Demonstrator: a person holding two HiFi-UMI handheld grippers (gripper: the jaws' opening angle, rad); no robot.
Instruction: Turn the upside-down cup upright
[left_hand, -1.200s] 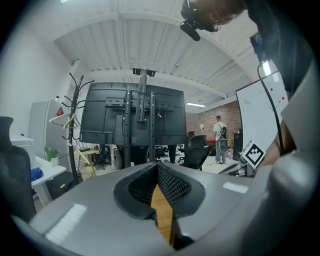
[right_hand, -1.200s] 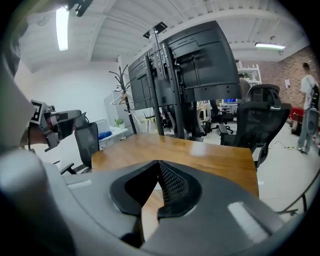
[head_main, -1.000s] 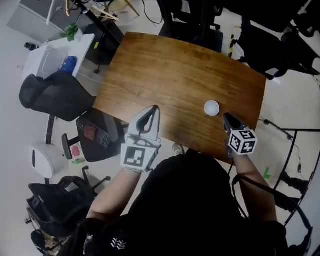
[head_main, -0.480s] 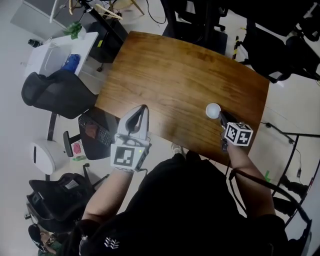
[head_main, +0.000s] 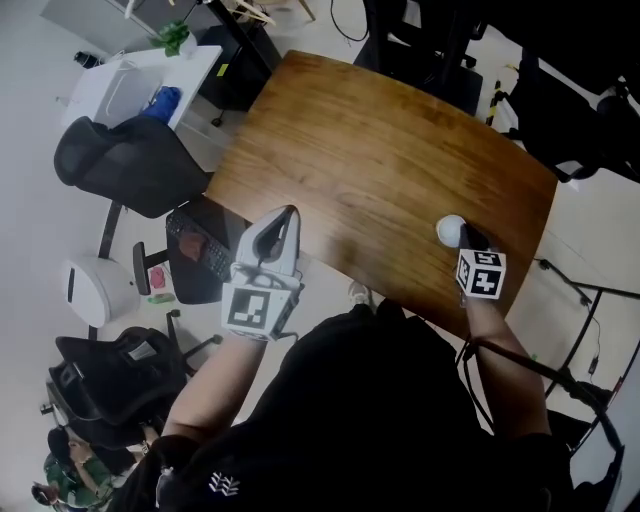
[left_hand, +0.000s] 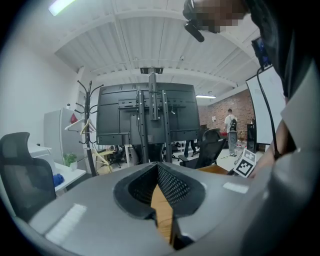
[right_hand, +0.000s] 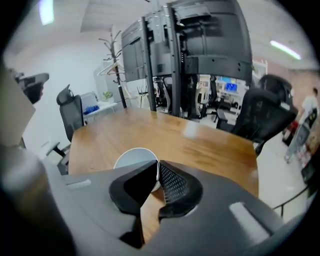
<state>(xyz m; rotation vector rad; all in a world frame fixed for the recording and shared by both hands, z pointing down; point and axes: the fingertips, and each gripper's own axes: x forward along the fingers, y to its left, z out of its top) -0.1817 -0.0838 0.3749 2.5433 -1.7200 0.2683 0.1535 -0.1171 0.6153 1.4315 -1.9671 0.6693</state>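
A white paper cup (head_main: 450, 229) stands upside-down near the right front edge of the wooden table (head_main: 380, 150). My right gripper (head_main: 467, 237) reaches it from the near side, tilted down. In the right gripper view the cup (right_hand: 134, 159) sits at the jaw tips, and my right gripper (right_hand: 158, 172) has just been closing, with the edge of the cup's upturned base pinched between the pads. My left gripper (head_main: 283, 212) hovers at the table's left front edge, shut and empty. In its own view my left gripper (left_hand: 157, 167) shows its tips together.
Black office chairs (head_main: 120, 165) and a white side desk (head_main: 130, 90) stand left of the table. A black bag (head_main: 100, 375) lies on the floor at the lower left. Tall black monitor stands (right_hand: 200, 55) rise beyond the far edge of the table (right_hand: 165, 130).
My right gripper has moved forward and down from just behind the cup onto it, and its jaws have closed. My left gripper has drifted left towards the table's edge.
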